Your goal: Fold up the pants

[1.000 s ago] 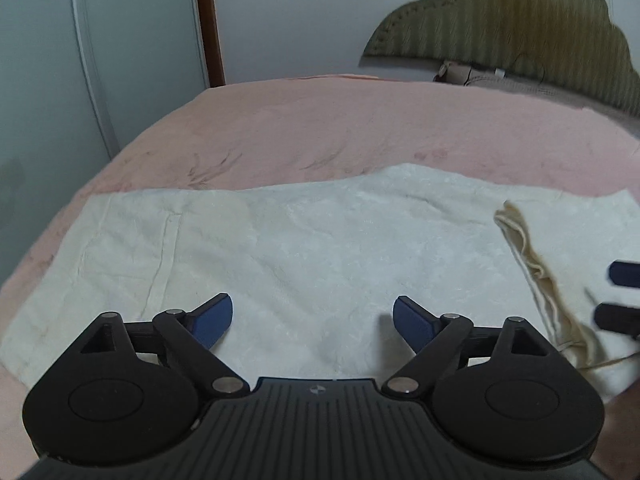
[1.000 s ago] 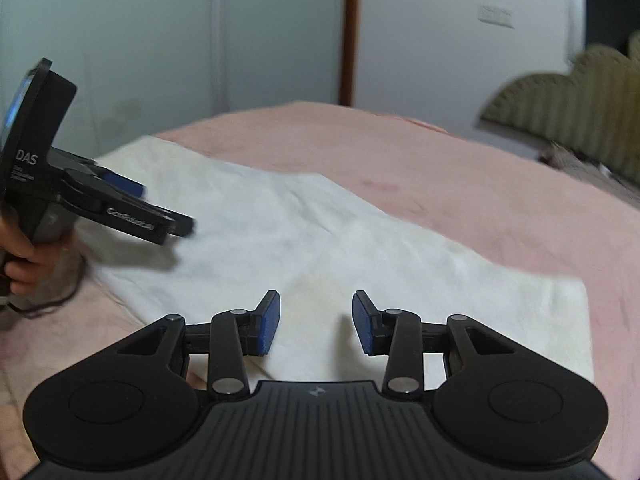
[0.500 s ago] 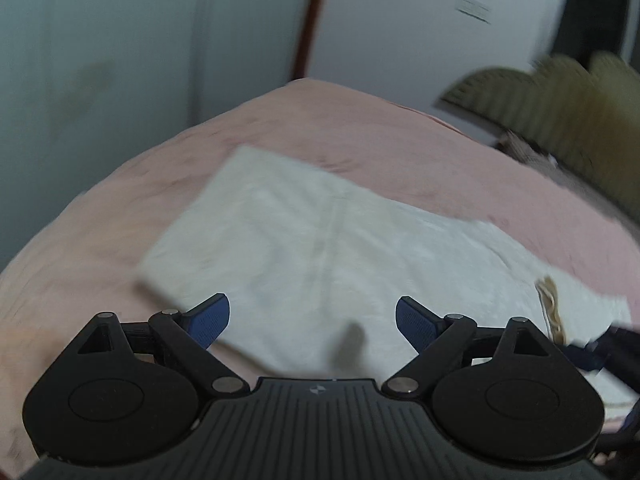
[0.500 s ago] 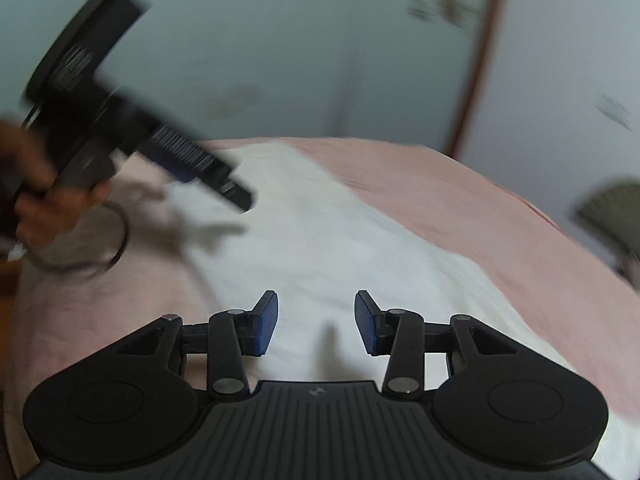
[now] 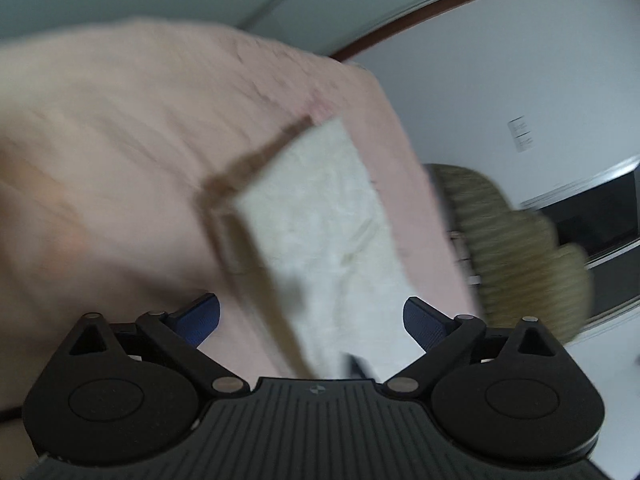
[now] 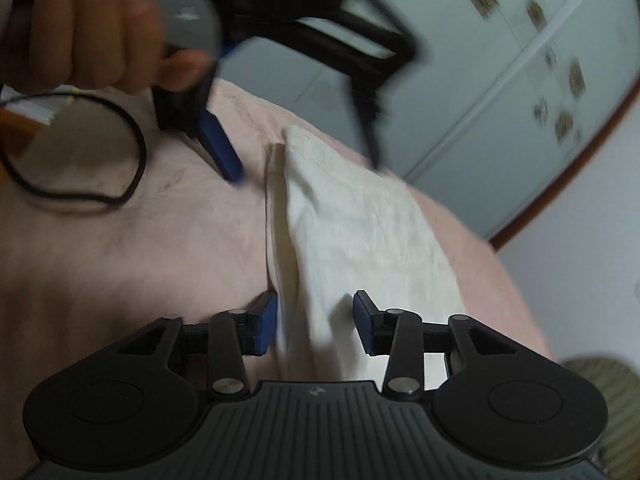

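The cream-white pants lie folded into a long strip on the pink bedspread; they also show in the right wrist view. My left gripper is open wide and empty above the near end of the strip. It also shows in the right wrist view, held by a hand above the far end of the pants. My right gripper is open, its jaws on either side of the near end of the strip. Both views are blurred and tilted.
An olive padded headboard stands at the right. A black cable loops on the bedspread at the left. Pale wardrobe doors and a white wall stand behind the bed.
Both grippers have swung round to look along the length of the strip. The left gripper now hangs over the far end in the right wrist view. Both stay open.
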Demonstrator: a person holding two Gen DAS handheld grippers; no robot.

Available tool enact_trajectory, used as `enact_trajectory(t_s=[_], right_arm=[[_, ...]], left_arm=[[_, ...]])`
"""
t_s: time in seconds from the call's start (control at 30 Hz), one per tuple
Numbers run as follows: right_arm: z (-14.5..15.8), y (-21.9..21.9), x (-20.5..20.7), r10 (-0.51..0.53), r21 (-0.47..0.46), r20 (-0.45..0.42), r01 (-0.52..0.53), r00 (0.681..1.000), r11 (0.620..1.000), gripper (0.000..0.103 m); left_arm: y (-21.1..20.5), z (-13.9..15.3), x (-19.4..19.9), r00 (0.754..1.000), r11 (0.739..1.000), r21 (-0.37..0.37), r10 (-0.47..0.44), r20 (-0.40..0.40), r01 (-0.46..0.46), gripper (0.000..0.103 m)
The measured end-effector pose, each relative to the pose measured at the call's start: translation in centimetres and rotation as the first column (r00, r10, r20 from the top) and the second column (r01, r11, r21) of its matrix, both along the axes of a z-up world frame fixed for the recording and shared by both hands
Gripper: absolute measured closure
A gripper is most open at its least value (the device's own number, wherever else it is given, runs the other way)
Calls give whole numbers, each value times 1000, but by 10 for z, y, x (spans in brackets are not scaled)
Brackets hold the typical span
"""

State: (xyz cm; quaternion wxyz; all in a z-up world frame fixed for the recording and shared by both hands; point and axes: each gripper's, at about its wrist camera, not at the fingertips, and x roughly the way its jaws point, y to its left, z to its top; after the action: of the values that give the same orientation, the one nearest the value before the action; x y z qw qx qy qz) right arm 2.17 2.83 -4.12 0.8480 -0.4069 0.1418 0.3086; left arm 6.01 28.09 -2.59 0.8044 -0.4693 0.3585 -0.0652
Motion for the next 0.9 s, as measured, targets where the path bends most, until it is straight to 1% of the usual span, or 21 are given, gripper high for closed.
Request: enact_trajectory(t_s=[0.03, 0.1, 0.13, 0.17, 0.2, 0.27, 0.33, 0.4, 0.43, 0.47, 0.5, 0.53, 0.57, 0.6, 0.63, 0.67, 0.7, 0.73, 0.8, 0.87, 0.9], right_arm=[[-1, 7, 4, 11, -8, 5, -11, 1000, 1000, 76], [2, 10, 13, 15, 27, -10, -15, 1000, 1000, 79], [7, 7, 21, 12, 81, -56, -7, 998, 997, 81], [15, 0, 30, 3, 158, -121, 16, 993, 987, 82], [23, -10, 40, -4, 243, -187, 51, 982, 969, 82], [38, -33, 59, -7, 403, -312, 139, 950, 905, 82], [46, -52, 72, 23, 490, -405, 196, 914, 850, 81], [53, -67, 84, 143, 534, -521, 191, 841, 824, 79], [57, -77, 85, 202, 578, -536, 181, 820, 796, 79], [61, -84, 87, 228, 609, -533, 182, 815, 772, 79], [65, -91, 90, 223, 622, -537, 203, 814, 756, 79], [66, -94, 97, 187, 613, -546, 237, 817, 754, 79], [64, -95, 101, 126, 583, -553, 274, 824, 765, 79], [59, -94, 109, 56, 536, -560, 309, 827, 786, 79], [50, -90, 115, -8, 475, -574, 341, 819, 811, 79], [39, -84, 123, -52, 413, -594, 360, 803, 837, 80], [27, -79, 127, -80, 367, -605, 367, 792, 855, 80], [22, -79, 122, -69, 386, -581, 350, 811, 853, 80], [26, -77, 123, -68, 381, -588, 350, 806, 856, 79], [34, -81, 129, -25, 436, -590, 345, 807, 831, 78], [36, -85, 136, -16, 462, -587, 351, 810, 815, 78]], left_arm=[[-2, -3, 4, 1000, 1000, -17, 9, 2, -9, 2], [-5, -6, 10, 999, 999, -29, 30, 17, -29, 1], [-7, -6, 16, 999, 999, -34, 34, 30, -33, 1], [-8, -6, 20, 999, 998, -41, 38, 32, -37, 1], [-7, -8, 23, 999, 998, -52, 43, 32, -41, 1], [-7, -9, 29, 998, 997, -66, 45, 50, -42, 1], [-6, -10, 38, 997, 997, -65, 52, 53, -48, 1], [-3, -9, 47, 996, 997, -52, 54, 70, -51, 1], [-1, -8, 52, 996, 998, -43, 59, 69, -56, 2], [0, -8, 57, 996, 997, -38, 63, 62, -61, 2], [1, -8, 62, 996, 998, -32, 63, 65, -61, 3], [2, -7, 67, 996, 998, -21, 60, 68, -59, 8], [3, -6, 70, 996, 998, 0, 60, 61, -60, 12], [2, -5, 73, 997, 998, 29, 57, 53, -59, 26], [2, -4, 76, 998, 997, 64, 51, 43, -53, 50], [0, -4, 79, 999, 994, 101, 48, 15, -49, 60], [0, -5, 81, 998, 991, 125, 54, -15, -51, 74], [0, -5, 80, 998, 988, 143, 53, -17, -51, 81], [-3, 1, 76, 999, 982, 187, 41, 7, -42, 88], [-10, 13, 69, 999, 968, 249, 28, 42, -38, 90], [-19, 23, 64, 997, 952, 303, 14, 76, -36, 90]])
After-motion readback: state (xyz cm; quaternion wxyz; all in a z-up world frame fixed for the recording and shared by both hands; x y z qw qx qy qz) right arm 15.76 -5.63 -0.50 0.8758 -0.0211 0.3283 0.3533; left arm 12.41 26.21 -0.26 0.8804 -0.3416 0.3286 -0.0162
